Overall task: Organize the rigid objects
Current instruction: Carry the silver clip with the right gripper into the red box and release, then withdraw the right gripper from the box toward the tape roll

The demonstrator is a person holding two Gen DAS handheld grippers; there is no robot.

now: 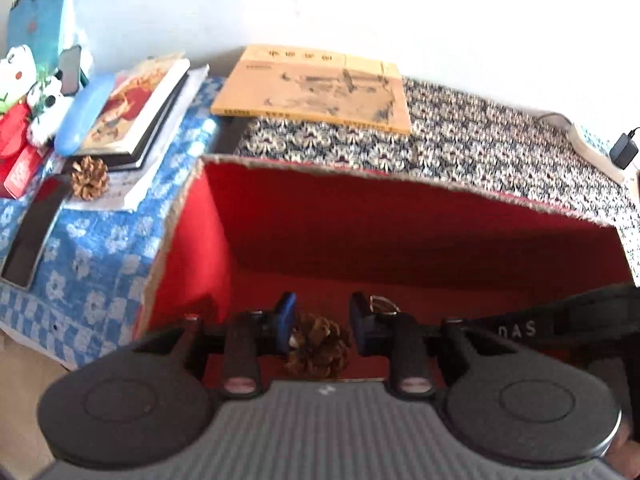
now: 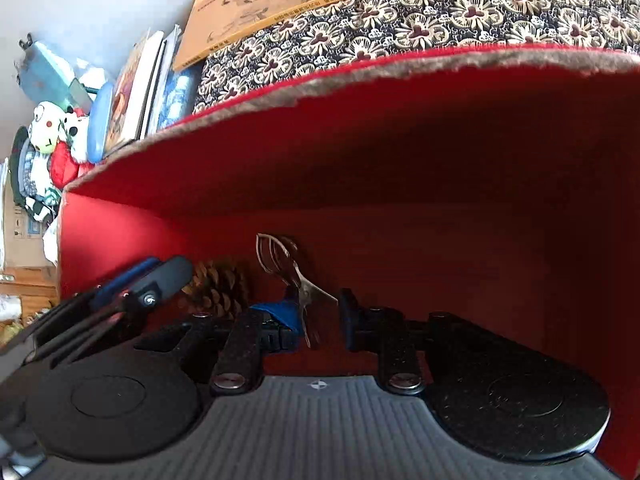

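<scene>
Both grippers are down inside the red box. The left gripper has a pine cone sitting right between its blue fingers; the jaws stand moderately apart, and I cannot tell whether the pads actually touch the cone. That cone rests on the box floor, toward the box's left wall. Two pine cones in all: this one, and a second pine cone out on the table, on papers near the left edge of the blue floral cloth.

From the right wrist, the right gripper is moderately open too, with one metal clip standing upright between its fingers, leaning against the left pad, the right pad clear of it. The clip sits just right of the pine cone in the box.

Beyond the box's far edge, one tan book lies on the patterned cloth.
</scene>
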